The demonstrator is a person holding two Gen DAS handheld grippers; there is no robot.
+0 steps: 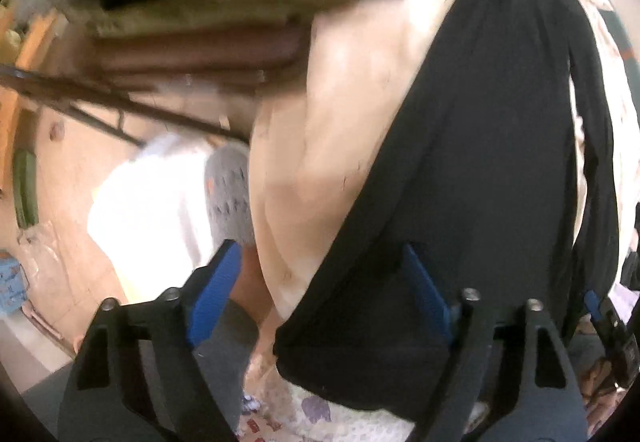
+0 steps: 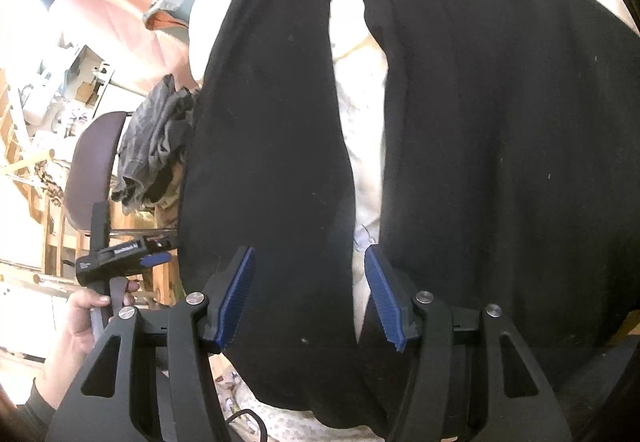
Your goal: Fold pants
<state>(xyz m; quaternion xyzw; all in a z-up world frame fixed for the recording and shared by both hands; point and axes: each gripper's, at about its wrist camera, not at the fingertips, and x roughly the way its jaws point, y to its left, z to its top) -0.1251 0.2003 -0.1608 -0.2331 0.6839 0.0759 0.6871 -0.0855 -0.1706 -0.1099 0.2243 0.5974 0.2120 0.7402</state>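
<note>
Right gripper gapes over the black pants; left gripper gapes at their edge. Next: clamp and fold.

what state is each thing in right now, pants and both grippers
black fabric pants: spread out, two legs side by side with a pale gap between
left gripper: jaws apart, pants edge between them, not pinched
right gripper: jaws apart over the pants, not pinching
grey crumpled garment: unfolded heap
</note>
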